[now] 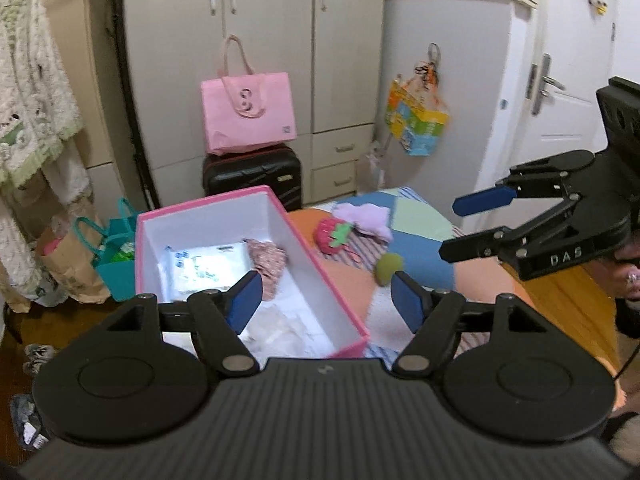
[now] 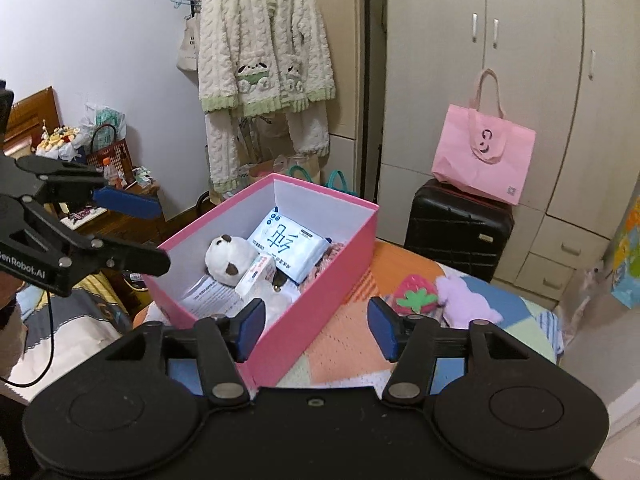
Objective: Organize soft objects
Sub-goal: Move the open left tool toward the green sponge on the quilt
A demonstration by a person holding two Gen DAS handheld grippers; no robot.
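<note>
Left wrist view: the left gripper (image 1: 326,298) stands with its jaws apart and nothing between the blue pads; it hangs above the near end of a pink box (image 1: 308,236) with white inner walls, set on a patchwork bedspread (image 1: 420,220). Inside the box lie a white packet with blue print (image 1: 200,264), a reddish patterned cloth (image 1: 268,260) and pale soft material at the near end. On the bedspread beyond the box sit a strawberry toy (image 1: 334,236), a lilac plush (image 1: 366,218) touching it, and a green ball (image 1: 388,268) nearer the camera, apart from both. The right gripper (image 1: 452,228) shows at the right edge, jaws parted and empty, above the bedspread. Right wrist view: the right gripper (image 2: 316,326) is open with nothing held, over the near corner of the box (image 2: 332,280). Contents seen from this side: a white plush dog (image 2: 230,256), the blue-printed packet (image 2: 286,250), a small white carton (image 2: 256,276) and a printed leaflet (image 2: 212,296). The strawberry toy (image 2: 416,294) and lilac plush (image 2: 464,300) lie on the bedspread (image 2: 352,352) to the right of the box, outside it. The left gripper (image 2: 164,232) enters from the left, jaws apart, empty. Behind stand a black suitcase (image 2: 456,228) bearing a pink bag (image 2: 484,156), and a fleece robe (image 2: 264,60) on a hanger.
</note>
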